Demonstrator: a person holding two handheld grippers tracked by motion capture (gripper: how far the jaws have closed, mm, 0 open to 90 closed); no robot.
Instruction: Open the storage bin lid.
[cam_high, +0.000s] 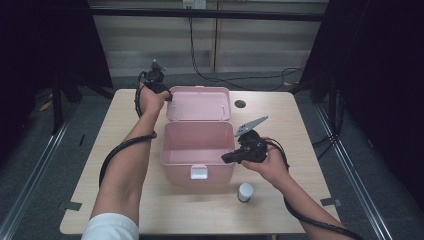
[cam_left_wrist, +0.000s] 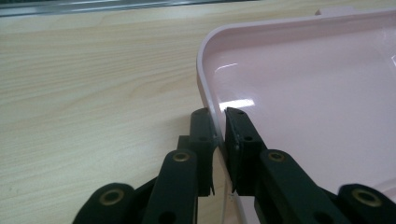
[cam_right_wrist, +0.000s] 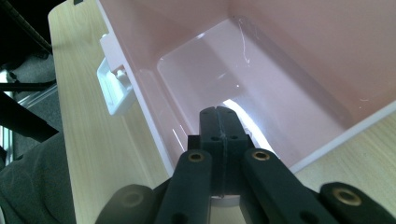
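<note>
Black pads of our left gripper (cam_left_wrist: 219, 135) sit on either side of the lid's (cam_left_wrist: 308, 107) thin pink rim, 1 pad outside and 1 inside, pinching it with only a sliver of gap showing. That lid lies folded back at the far end of the pink box (cam_high: 197, 150), which stands in the middle of the tabletop (cam_high: 125, 200) with its white latch (cam_high: 198, 172) facing us. We judge the step in hand to be swinging the lid by this edge. To do it well, we keep the pinch square on the rim and follow the hinge's arc instead of pulling straight, so the box does not slide. Our right gripper (cam_right_wrist: 219, 122) hovers pressed fully together, empty, over the box's open inside; we should clear it away before the lid comes over. A small white-capped jar (cam_high: 245, 192) stands just beside the box's near right corner.
</note>
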